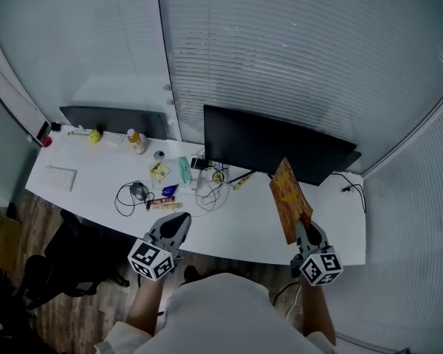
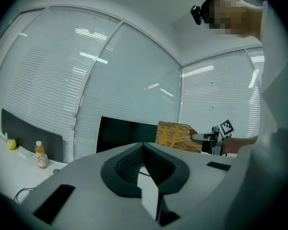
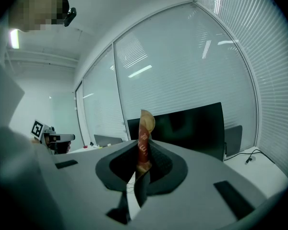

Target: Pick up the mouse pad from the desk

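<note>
The mouse pad [image 1: 288, 196] is held up in the air over the right end of the white desk [image 1: 236, 231], in front of the black monitor [image 1: 277, 147]. The desk is not touched by it. The pad is pinched at its lower edge by the right gripper [image 1: 306, 226], whose jaws are closed tight on it. So the pad stands on its edge above the jaws and leans a little. It is likely held by the edge because a thin, flat thing is easiest to grab there.

In the right gripper view the pad is seen from the side as a thin strip that bends over at the top, so it is judged to be soft and floppy. Its face is orange-brown with a yellow picture on it, and a bit of red is seen near the bottom corner. What the picture shows cannot be made out.

The left gripper [image 1: 179, 222] is held over the near edge of the desk, well apart from the pad. Its jaws are pressed together and nothing is between them. It seems to be kept out of the way, since a light pad can be lifted by one gripper.

Further left on the desk, small things are spread out: tangled cables [image 1: 131, 195], a drink bottle [image 1: 136, 141] and a yellow ball [image 1: 94, 136]. None of them is near the pad. The pick-up looks done.
</note>
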Demonstrator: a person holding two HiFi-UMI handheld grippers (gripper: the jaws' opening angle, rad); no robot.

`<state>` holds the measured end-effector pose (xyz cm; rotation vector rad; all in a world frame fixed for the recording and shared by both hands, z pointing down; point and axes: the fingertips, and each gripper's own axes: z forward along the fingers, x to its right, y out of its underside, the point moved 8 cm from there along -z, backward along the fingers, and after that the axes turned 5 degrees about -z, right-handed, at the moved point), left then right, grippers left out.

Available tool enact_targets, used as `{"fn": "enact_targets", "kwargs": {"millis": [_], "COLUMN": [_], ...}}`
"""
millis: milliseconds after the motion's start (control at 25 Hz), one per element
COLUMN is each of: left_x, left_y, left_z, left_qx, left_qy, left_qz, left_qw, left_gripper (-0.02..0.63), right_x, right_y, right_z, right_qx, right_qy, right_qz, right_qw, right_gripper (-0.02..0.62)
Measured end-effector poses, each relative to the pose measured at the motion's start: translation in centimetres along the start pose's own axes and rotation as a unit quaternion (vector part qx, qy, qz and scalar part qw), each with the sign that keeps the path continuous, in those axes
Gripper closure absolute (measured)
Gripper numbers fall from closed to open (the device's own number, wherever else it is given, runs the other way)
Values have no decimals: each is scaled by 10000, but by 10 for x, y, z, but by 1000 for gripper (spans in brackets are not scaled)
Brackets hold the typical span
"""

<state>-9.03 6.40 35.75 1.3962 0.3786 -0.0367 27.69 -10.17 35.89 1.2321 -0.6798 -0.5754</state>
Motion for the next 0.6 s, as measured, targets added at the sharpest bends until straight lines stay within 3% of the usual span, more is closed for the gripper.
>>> {"fn": "enact_targets", "kwargs": {"millis": [600], "left_x": [-6], "left_y": [-2], "left_z": [6], "left_qx": [41], "left_qy": [47], "left_qz": [-37], "left_qw": [10000], "left_gripper": [588], "right_x": [-3], "right_y": [-5], "right_z": [13], "right_qx": [56], "right_qy": [-37], "right_qz": [17], "right_qw": [10000], "right_gripper": [545]}}
